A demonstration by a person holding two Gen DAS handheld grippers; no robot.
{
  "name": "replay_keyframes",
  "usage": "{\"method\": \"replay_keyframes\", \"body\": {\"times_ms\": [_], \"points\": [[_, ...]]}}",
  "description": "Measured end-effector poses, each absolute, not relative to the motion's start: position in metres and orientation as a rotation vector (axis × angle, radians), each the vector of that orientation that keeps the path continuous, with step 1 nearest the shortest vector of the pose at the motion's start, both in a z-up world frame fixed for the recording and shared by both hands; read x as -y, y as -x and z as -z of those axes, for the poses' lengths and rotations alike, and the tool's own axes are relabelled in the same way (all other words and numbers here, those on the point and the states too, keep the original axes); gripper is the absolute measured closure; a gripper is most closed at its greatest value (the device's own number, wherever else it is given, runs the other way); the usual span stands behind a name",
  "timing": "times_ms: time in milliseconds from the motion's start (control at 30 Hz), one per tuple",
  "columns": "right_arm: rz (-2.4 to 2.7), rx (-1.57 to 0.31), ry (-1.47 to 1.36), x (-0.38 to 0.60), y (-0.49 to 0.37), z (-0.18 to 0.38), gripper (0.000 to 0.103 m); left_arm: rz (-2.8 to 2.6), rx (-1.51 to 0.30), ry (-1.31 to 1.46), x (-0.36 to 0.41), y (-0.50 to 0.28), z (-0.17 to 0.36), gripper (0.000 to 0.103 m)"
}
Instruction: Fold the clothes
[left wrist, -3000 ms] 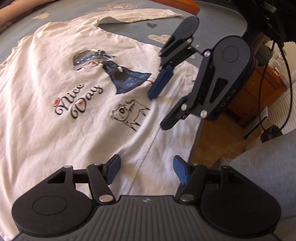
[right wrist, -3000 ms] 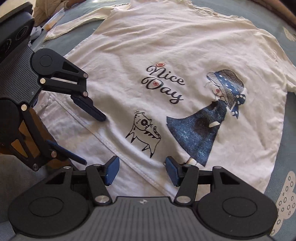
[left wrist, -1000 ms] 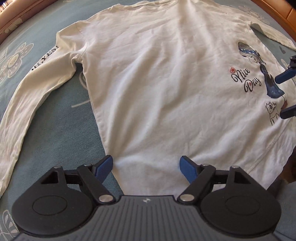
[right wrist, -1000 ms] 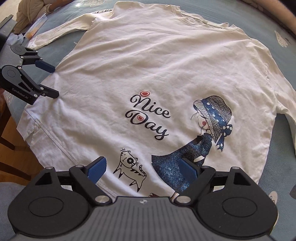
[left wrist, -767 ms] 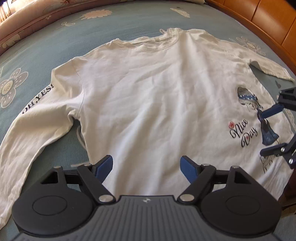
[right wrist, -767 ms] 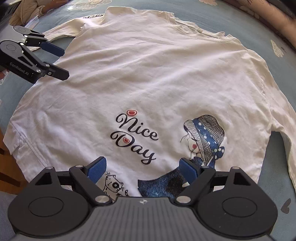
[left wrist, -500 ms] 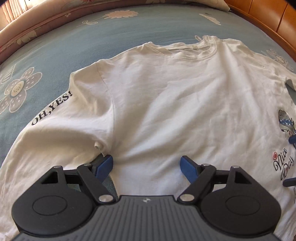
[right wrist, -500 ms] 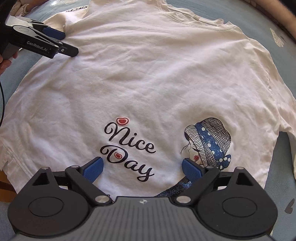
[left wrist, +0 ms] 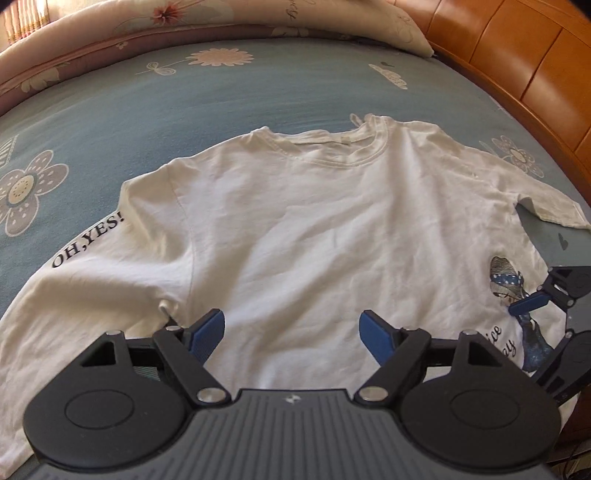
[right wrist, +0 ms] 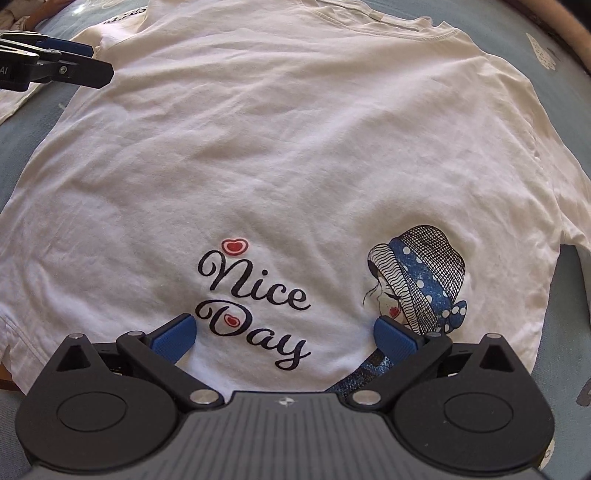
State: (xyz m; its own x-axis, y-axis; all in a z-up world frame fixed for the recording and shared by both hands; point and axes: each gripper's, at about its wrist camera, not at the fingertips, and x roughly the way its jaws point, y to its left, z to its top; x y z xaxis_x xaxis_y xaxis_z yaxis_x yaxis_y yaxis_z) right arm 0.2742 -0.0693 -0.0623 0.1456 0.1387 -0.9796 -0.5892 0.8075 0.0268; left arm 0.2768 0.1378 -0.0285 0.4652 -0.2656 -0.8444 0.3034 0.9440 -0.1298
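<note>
A white long-sleeved shirt (left wrist: 314, 240) lies flat, front up, on the bed, collar at the far end. My left gripper (left wrist: 291, 321) hovers open over its left side, by the armpit of the sleeve printed "OH,YES!" (left wrist: 88, 243), with nothing between the pads. My right gripper (right wrist: 282, 325) points steeply down over the "Nice Day" print (right wrist: 251, 306) beside the girl picture (right wrist: 417, 273). Its jaws are opening and only flat cloth lies below them. The left gripper (right wrist: 74, 70) shows at the right wrist view's top left, and the right gripper (left wrist: 532, 306) at the left wrist view's right edge.
The blue bedsheet (left wrist: 221, 96) with flower prints runs all round the shirt. A pink quilt or pillow (left wrist: 184, 18) lies along the far side. A wooden bed frame (left wrist: 517, 48) borders the far right. The shirt's right sleeve (left wrist: 546, 206) trails off sideways.
My left gripper has travelled from the hem up along the shirt's left side to the armpit and tipped up toward the collar. My right gripper came down nearer the print, jaws wider.
</note>
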Motion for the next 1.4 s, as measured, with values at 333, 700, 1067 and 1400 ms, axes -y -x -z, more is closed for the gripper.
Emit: {"method": "replay_keyframes", "body": {"times_ms": [333,700,1067,1400], "points": [[-0.478,-1.388,0.416,0.077,-0.286,0.050,0.000,0.226,-1.097,-0.106,-0.130,-0.303,0.065,0.022],[-0.494,-1.147,0.379,0.091,-0.361,0.040,0.000,0.280,-0.981,0.011,-0.088,-0.346,0.038,0.022],[-0.578,-1.138,0.334,0.174,-0.358,0.062,0.000,0.044,-0.996,-0.037,-0.070,-0.407,0.074,0.018],[-0.579,-1.130,0.341,0.176,-0.356,0.065,0.000,0.029,-0.968,0.138,-0.086,-0.444,0.068,0.020]]}}
